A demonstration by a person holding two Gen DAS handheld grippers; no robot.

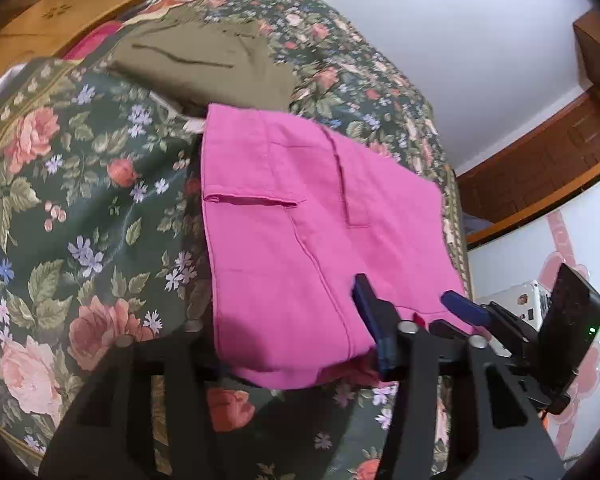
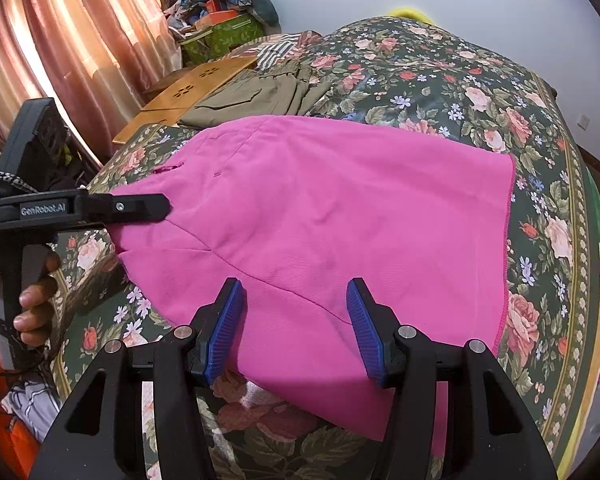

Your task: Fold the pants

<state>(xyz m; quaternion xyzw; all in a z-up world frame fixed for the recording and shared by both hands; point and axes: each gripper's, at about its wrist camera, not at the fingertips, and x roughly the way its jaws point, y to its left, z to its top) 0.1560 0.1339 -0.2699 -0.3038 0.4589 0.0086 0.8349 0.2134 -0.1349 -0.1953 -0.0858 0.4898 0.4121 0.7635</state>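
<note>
Pink pants (image 2: pixel 320 208) flat on floral bedspread (image 2: pixel 480 92), right tool (image 2: pixel 294 320) half-open above them, left tool (image 2: pixel 156 210) hold on edge unclear.

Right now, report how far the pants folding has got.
Done: olive pants look folded behind. In hand: pink pants flat on the bedspread, left gripper and right gripper over their near edge, jaws apart, no pinch visible. Left: folding the pink pair.

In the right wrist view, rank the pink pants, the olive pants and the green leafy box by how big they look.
1. pink pants
2. olive pants
3. green leafy box
The olive pants and box lie farther from the camera, so true sizes stay unsure.
</note>
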